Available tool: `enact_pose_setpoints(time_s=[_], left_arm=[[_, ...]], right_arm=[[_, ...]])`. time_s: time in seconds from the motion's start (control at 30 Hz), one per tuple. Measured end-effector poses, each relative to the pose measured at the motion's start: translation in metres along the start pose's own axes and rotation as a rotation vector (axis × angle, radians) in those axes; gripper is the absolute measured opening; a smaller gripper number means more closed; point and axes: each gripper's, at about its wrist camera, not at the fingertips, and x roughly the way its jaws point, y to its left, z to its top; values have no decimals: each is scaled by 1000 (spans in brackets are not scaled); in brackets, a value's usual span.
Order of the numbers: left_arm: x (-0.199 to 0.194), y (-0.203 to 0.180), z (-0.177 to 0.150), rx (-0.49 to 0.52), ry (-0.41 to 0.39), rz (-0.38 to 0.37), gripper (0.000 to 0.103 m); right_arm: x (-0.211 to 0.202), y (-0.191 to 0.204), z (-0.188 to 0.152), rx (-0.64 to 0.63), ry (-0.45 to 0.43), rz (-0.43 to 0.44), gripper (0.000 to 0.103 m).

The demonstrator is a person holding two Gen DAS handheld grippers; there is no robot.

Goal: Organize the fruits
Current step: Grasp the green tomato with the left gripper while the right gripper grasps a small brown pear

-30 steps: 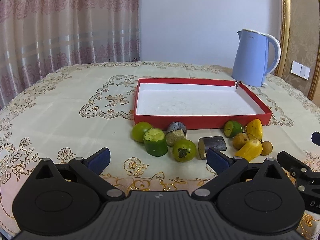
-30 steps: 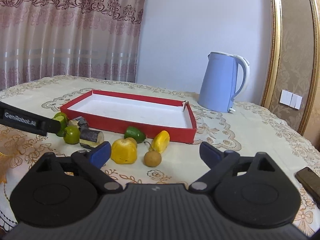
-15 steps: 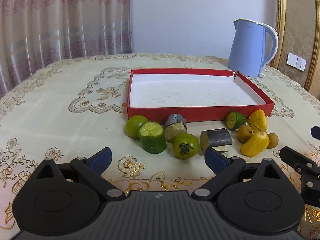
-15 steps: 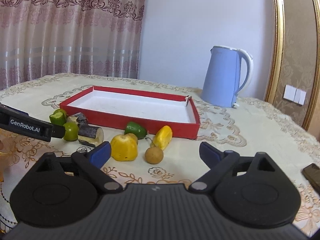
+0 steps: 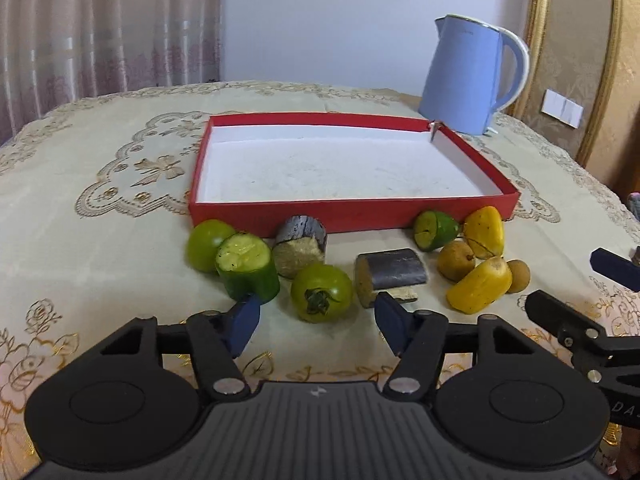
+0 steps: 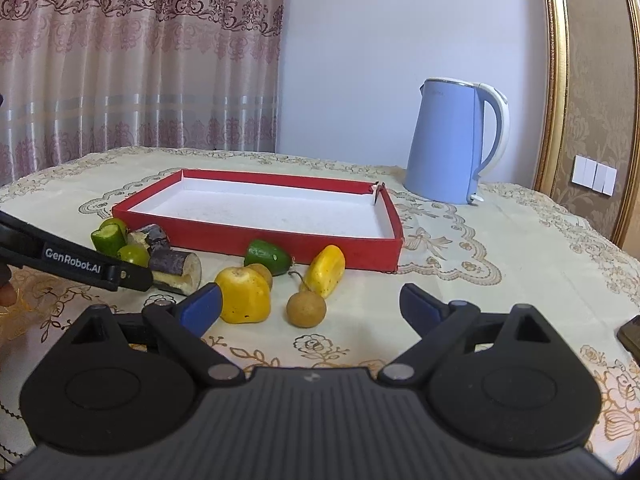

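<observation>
A shallow red box (image 5: pixel 352 214) with a white floor lies on the table; it also shows in the right wrist view (image 6: pixel 280 238). Fruit pieces lie in a row before its near wall: a green tomato (image 5: pixel 321 292), a cucumber chunk (image 5: pixel 247 268), a green round fruit (image 5: pixel 206 244), two dark sugarcane pieces (image 5: pixel 390 274), a green half (image 5: pixel 434 230), yellow pieces (image 5: pixel 480 284) and brown longans (image 5: pixel 518 276). My left gripper (image 5: pixel 316 322) is open, just short of the tomato. My right gripper (image 6: pixel 310 306) is open near a longan (image 6: pixel 306 309) and a yellow piece (image 6: pixel 244 294).
A blue electric kettle (image 5: pixel 468 76) stands behind the box's right far corner, also in the right wrist view (image 6: pixel 452 140). A dark phone (image 6: pixel 630 334) lies at the right table edge. A curtain hangs behind the table.
My left gripper has moved forward and lower toward the green tomato, its jaws narrower but still open. My right gripper has edged closer to the yellow piece and the longan.
</observation>
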Motion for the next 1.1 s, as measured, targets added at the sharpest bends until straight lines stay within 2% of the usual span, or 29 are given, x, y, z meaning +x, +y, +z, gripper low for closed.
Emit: enact_pose_setpoints(time_s=[0.13,0.2,0.3,0.6,0.87,1.1], left_arm=[[3,0,3,4,6,-9,54],[8,-2,6,5,10,-19,43],[19,-3,9,11,12,1,36],[15,-3,6,22,12,-1,34],[10,-2,6,-2,-5,10,33],[2,-3,5,12,-14,26,33]], right_arm=[[1,0,0,-3,1,-2,97],[2,0,-1,-2,2,-3,97],[2,1,-1,-10,4,-5,97],[6,-2,2,-19,11,-1,98],[16,-5,3,-15,56,51,91],[20,-7,3,-16,62,43,91]])
